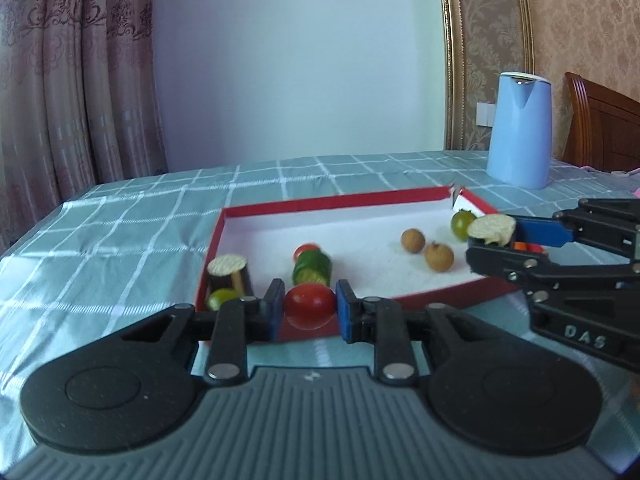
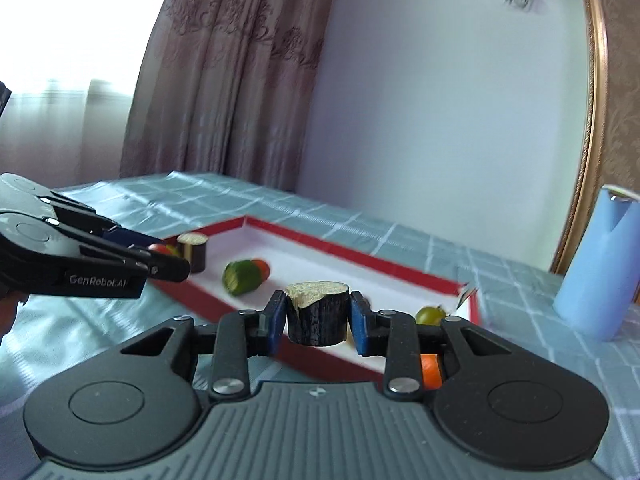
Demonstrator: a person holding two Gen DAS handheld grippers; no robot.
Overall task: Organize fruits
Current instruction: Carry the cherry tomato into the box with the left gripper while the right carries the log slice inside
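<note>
Gripping a red tomato (image 1: 310, 306), my left gripper (image 1: 308, 312) has its fingers (image 1: 274, 304) closed tight on it, just above the near rim of the red tray (image 1: 320, 202). My right gripper (image 2: 319, 316) has its fingers (image 2: 276, 316) clamped on a dark eggplant chunk (image 2: 317, 314), over the tray's near right edge. Inside the tray I see a cucumber piece (image 1: 312, 268), a second eggplant chunk (image 1: 229, 274) in the near left corner, two brown longans (image 1: 426, 248) and a green tomato (image 1: 462, 222). Beyond the tray a blue jug (image 1: 520, 130) stands on the desk (image 1: 120, 220).
</note>
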